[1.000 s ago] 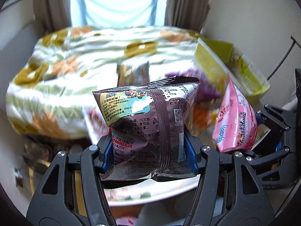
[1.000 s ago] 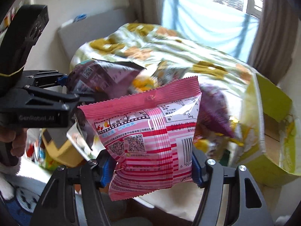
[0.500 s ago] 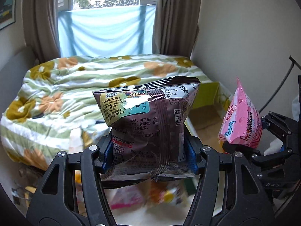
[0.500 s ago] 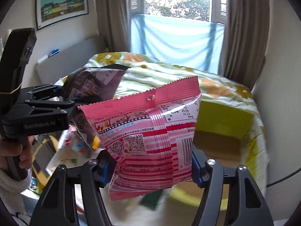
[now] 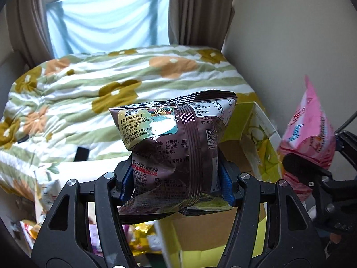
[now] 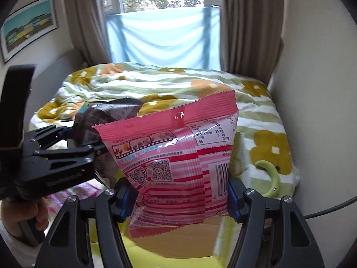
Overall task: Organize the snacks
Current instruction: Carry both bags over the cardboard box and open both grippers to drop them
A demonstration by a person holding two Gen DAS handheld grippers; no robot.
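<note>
1. Left hand-held gripper [image 5: 176, 185] fills the bottom of the left wrist view, its blue pads pinching the lower part of a dark brown snack bag [image 5: 176, 147], which stands upright at the centre of the frame.
2. Right hand-held gripper [image 6: 181, 197] sits at the bottom of the right wrist view, its blue pads pressed on both sides of a pink striped snack bag [image 6: 176, 156], held upright in the middle of the frame.
3. In the left wrist view, the pink bag shows at the right edge, clamped in the other black tool.
4. In the right wrist view, the brown bag shows at centre left, partly hidden behind the pink one, and a person's hand [image 6: 20, 214] grips the left tool's handle at the lower left edge.
5. An open yellow-green cardboard box [image 5: 263, 147] lies below and to the right of the brown bag; its brown inside shows under both bags.
6. A bed with a flowered quilt [image 5: 89, 102] spreads across the middle of both views, behind the bags.
7. A pale green curved band [image 6: 272, 176] rests on the quilt at the right of the right wrist view.
8. More loose snack packets [image 5: 140, 236], blurred, lie at the bottom left of the left wrist view.
9. A window with a light blue cloth [image 6: 162, 38] and brown curtains fills the top of both frames; a framed picture [image 6: 29, 26] hangs at the upper left.
</note>
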